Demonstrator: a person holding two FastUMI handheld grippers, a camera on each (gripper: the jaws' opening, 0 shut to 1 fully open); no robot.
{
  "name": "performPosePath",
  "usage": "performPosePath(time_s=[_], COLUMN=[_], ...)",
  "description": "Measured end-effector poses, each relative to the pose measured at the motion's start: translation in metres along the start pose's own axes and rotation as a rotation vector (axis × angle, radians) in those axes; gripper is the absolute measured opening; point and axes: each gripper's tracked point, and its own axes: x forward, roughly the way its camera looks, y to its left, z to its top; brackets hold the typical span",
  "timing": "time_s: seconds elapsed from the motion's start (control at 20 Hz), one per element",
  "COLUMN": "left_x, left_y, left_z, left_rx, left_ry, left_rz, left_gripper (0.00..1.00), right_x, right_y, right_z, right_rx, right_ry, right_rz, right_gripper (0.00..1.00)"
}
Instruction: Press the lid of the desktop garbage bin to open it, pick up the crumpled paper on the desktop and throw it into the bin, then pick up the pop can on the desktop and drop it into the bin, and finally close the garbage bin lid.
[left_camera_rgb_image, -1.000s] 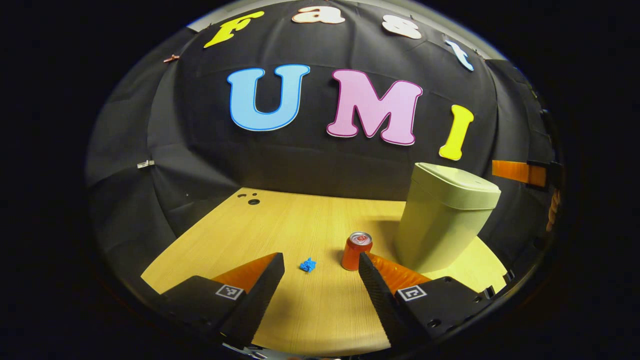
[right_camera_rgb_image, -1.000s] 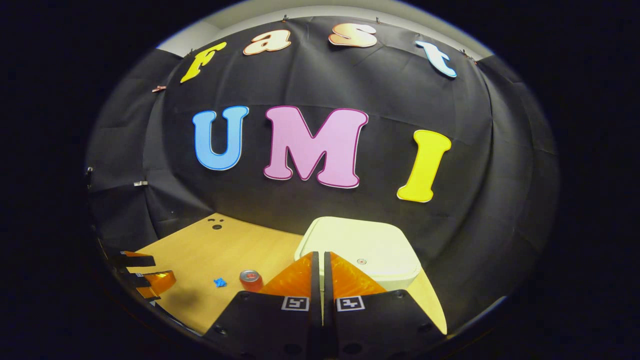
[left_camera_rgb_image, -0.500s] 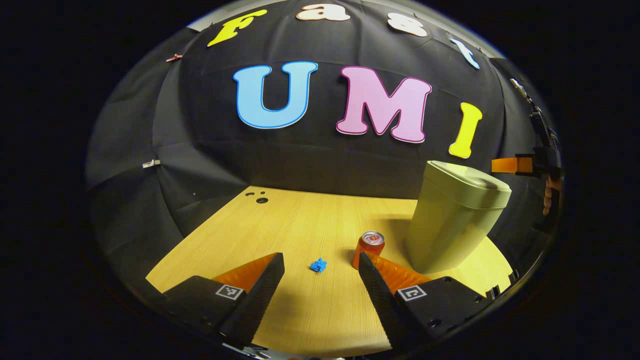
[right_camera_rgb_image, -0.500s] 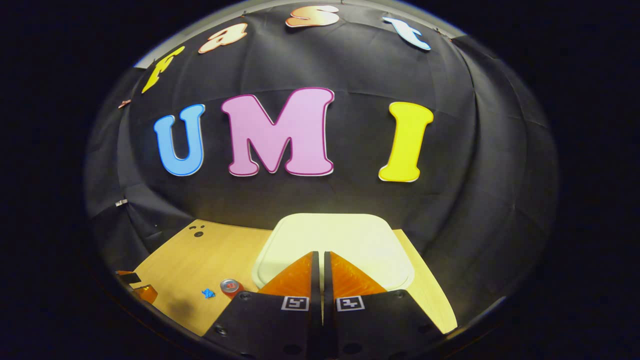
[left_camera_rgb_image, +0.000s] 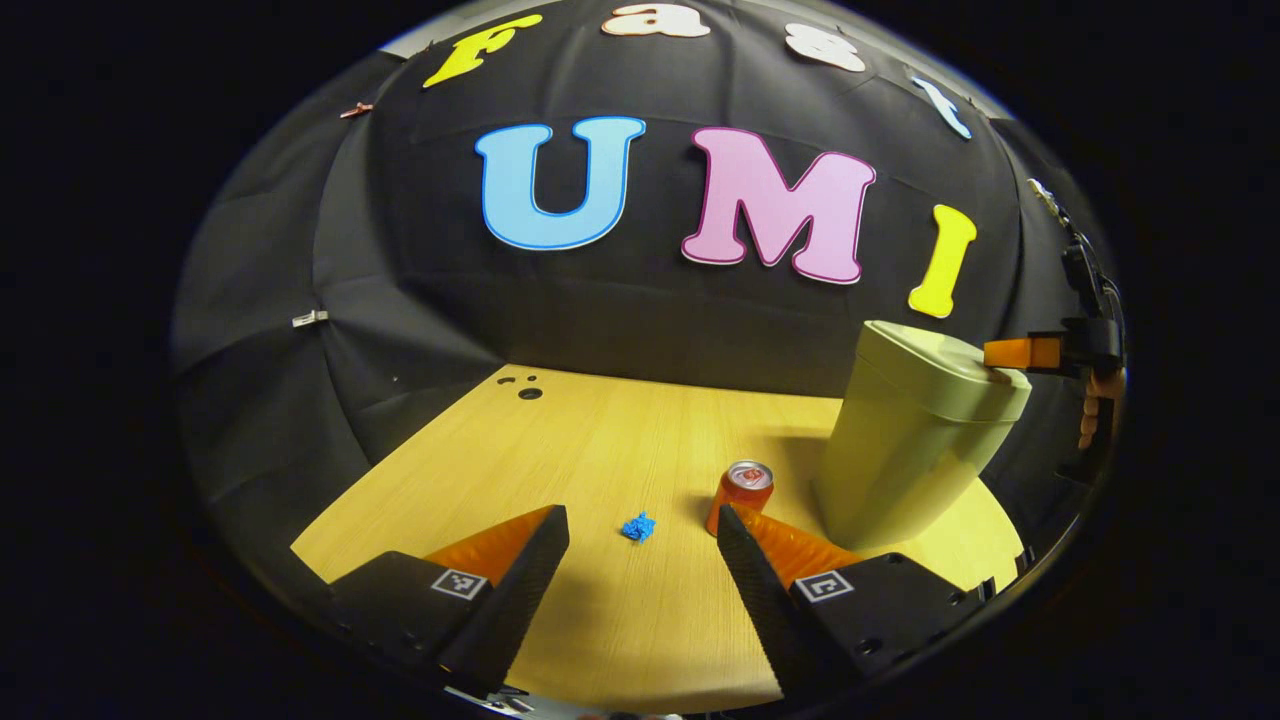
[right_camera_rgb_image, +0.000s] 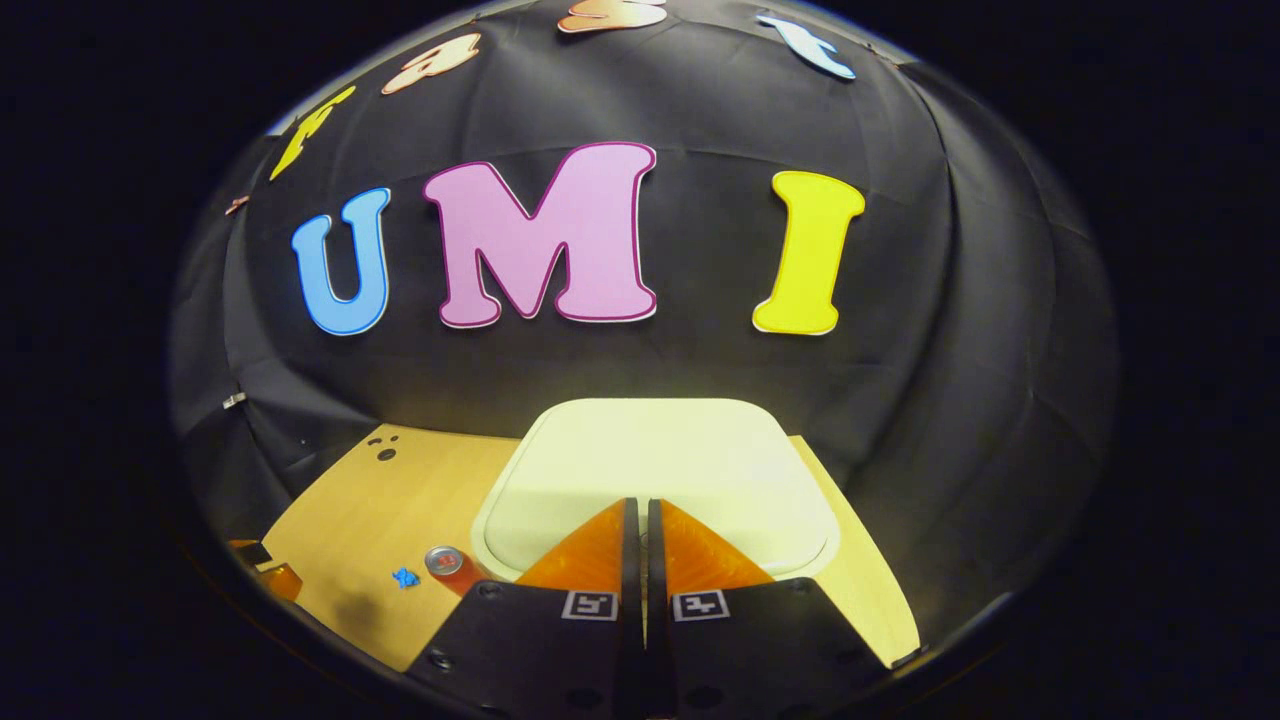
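My left gripper (left_camera_rgb_image: 642, 535) hangs low over the wooden desktop (left_camera_rgb_image: 600, 440) with its two fingers spread wide and nothing between them. Through that gap I see the crumpled paper (left_camera_rgb_image: 637, 526), a small blue wad lying on the desktop a little ahead of the tips. The pop can (left_camera_rgb_image: 741, 495) stands upright just beside my left gripper's right-hand finger; whether that finger touches it, I cannot tell. Behind the can, near it, stands the pale green garbage bin (left_camera_rgb_image: 905, 455), its lid (left_camera_rgb_image: 945, 372) down.

At the far right edge of the left gripper view, my right gripper (left_camera_rgb_image: 1010, 352) reaches in over the bin, its tip at the rim of the lid, and the fingers of my hand (left_camera_rgb_image: 1092, 410) curl under the handle behind it.

In the right gripper view, my right gripper (right_camera_rgb_image: 634, 507) has its two fingers brought together, only a thin slit between them, gripping nothing. The tips lie over the near edge of the bin's lid (right_camera_rgb_image: 660, 455); from above they look to be resting on it, though I cannot be sure of contact. Off to the left on the desktop (right_camera_rgb_image: 400, 500), the can (right_camera_rgb_image: 447, 565) and the paper (right_camera_rgb_image: 405, 577) sit near each other, and my left gripper's fingers (right_camera_rgb_image: 272, 575) poke in at the edge.
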Motion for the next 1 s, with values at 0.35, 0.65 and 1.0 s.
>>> performPosePath(time_s=[0.35, 0.65, 1.0], left_x=[-0.001, 0.004, 0.023], left_y=[-0.007, -0.007, 0.003], left_z=[-0.009, 0.002, 0.005], left_rx=[0.034, 0.044, -0.022], left_ry=[0.026, 0.009, 0.034], left_rz=[-0.002, 0.016, 0.103], left_gripper=[0.96, 0.96, 0.96], right_x=[-0.004, -0.013, -0.033], right_y=[0.002, -0.005, -0.017], right_z=[-0.002, 0.009, 0.047], right_rx=[-0.085, -0.041, 0.013], right_ry=[-0.048, -0.051, -0.149], right_rz=[-0.001, 0.009, 0.048], right_gripper=[0.05, 0.05, 0.06])
